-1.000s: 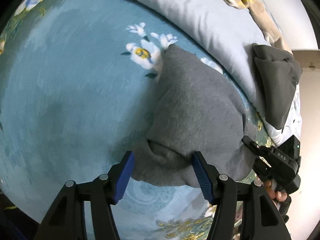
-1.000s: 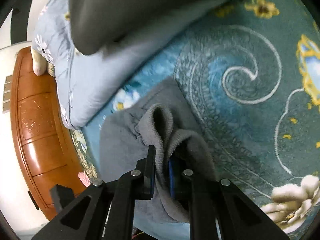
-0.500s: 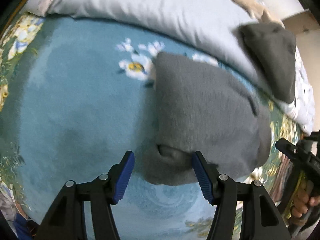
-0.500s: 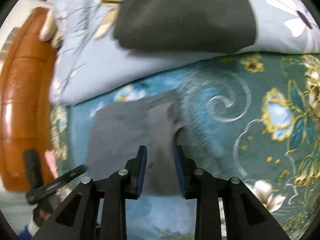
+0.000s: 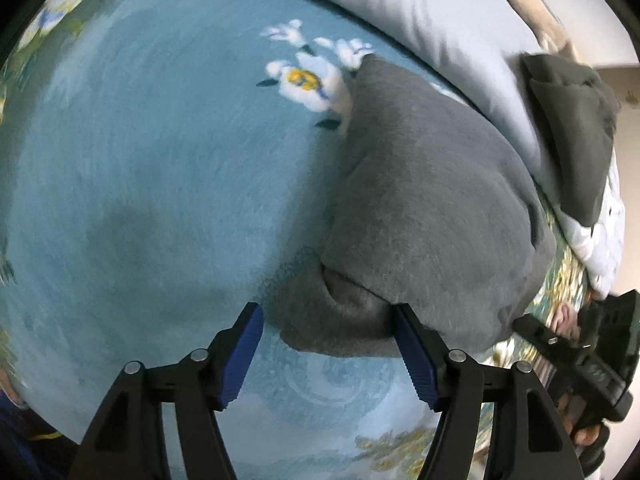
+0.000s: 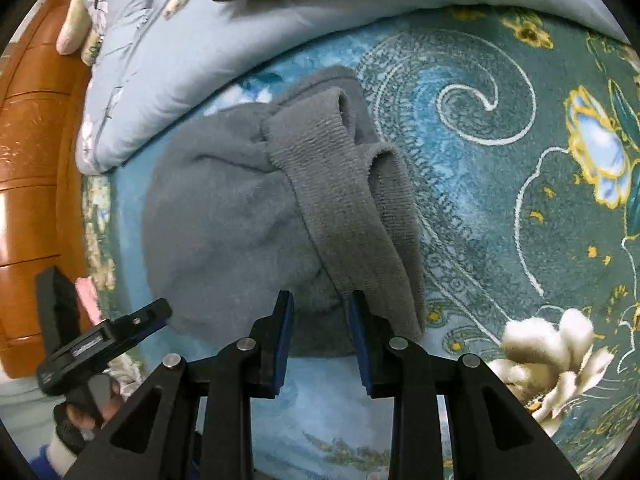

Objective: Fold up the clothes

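Note:
A folded grey fleece garment (image 5: 424, 216) lies on a teal floral bedspread (image 5: 152, 168). My left gripper (image 5: 328, 350) is open and empty, its blue pads just short of the garment's near edge. In the right wrist view the same garment (image 6: 240, 232) shows a ribbed cuff (image 6: 340, 200) folded on top. My right gripper (image 6: 322, 334) is open and empty, its jaws a narrow gap apart, just short of the garment's near edge. Each gripper shows in the other's view, the right one (image 5: 576, 360) and the left one (image 6: 100, 340).
A pale blue quilt (image 5: 420, 12) is bunched along the far side, with a darker grey folded garment (image 5: 572, 136) on it. A wooden headboard (image 6: 32, 184) stands at the left of the right wrist view. The bedspread (image 6: 520, 200) stretches right.
My right gripper let go of the ribbed cuff and opened, and the cuff now lies on the garment. My left gripper stayed open near the garment's edge.

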### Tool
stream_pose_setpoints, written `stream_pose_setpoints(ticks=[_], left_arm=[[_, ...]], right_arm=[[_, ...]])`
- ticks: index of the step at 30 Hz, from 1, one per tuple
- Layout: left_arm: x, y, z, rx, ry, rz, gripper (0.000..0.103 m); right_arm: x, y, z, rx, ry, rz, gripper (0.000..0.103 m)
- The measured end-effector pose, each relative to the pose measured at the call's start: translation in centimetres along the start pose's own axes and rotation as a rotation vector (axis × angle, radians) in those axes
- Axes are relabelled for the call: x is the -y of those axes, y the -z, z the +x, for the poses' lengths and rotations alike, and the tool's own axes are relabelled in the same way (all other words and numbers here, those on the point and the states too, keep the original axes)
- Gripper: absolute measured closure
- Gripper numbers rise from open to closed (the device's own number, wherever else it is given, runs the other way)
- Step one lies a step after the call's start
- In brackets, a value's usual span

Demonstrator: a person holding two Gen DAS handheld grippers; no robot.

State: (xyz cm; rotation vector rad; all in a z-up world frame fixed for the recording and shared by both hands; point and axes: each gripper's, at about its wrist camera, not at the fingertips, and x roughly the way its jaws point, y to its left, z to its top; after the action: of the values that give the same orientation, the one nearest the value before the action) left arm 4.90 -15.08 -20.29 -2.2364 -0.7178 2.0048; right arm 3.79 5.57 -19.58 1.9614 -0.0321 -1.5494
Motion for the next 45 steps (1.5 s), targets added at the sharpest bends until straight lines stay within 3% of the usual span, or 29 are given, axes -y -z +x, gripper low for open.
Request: stream_pose_setpoints(ticks=[1, 5, 7, 12, 17, 21, 25, 29, 32, 40, 45], left_arm=[[0.2, -0.6, -0.1, -0.001, -0.002, 0.027, 0.032], [0.8, -3.2, -0.4, 0.036, -0.006, 0.122, 0.032], [1.0, -4.9, 0.3, 0.055, -0.014, 0.169, 0.029], [0.6, -9.1, 3.8, -0.037, 0.038, 0.216, 0.028], [-0.5, -12.7, 6.3, -0.061, 0.118, 0.194, 0.028], [-2.0, -15.3, 7.9, -0.076, 0.171, 0.157, 0.028], [-2.2, -17.3, 8.6, -0.065, 0.211, 0.195, 0.030], [-2.1, -19.8, 10.0, -0.073, 0.224, 0.221, 0.030], [-2.5, -21.9, 11.0, -0.072, 0.188, 0.221, 0.040], [-2.1, -26.1, 11.5, -0.021, 0.054, 0.258, 0.063], [-1.8, -28.1, 10.0, 0.013, 0.032, 0.242, 0.073]], right_arm=[[0.3, 0.0, -0.7, 0.013, -0.011, 0.003, 0.046], [2.3, -0.3, -2.7, 0.078, -0.035, 0.020, 0.039], [3.5, -0.9, -2.9, 0.103, -0.059, 0.043, 0.027], [5.0, -2.8, -2.5, 0.098, -0.153, 0.102, 0.027], [4.0, -4.1, -0.6, 0.090, -0.150, 0.037, 0.027], [3.9, -5.3, 1.3, 0.024, -0.208, 0.009, 0.030], [4.0, -6.2, 2.3, -0.011, -0.263, 0.009, 0.041], [3.2, -7.0, 3.1, -0.034, -0.282, -0.011, 0.043], [3.1, -7.1, 3.1, -0.044, -0.276, -0.005, 0.046], [2.5, -6.5, 2.6, -0.036, -0.245, 0.073, 0.070], [1.0, -5.3, 0.9, -0.014, -0.226, 0.111, 0.075]])
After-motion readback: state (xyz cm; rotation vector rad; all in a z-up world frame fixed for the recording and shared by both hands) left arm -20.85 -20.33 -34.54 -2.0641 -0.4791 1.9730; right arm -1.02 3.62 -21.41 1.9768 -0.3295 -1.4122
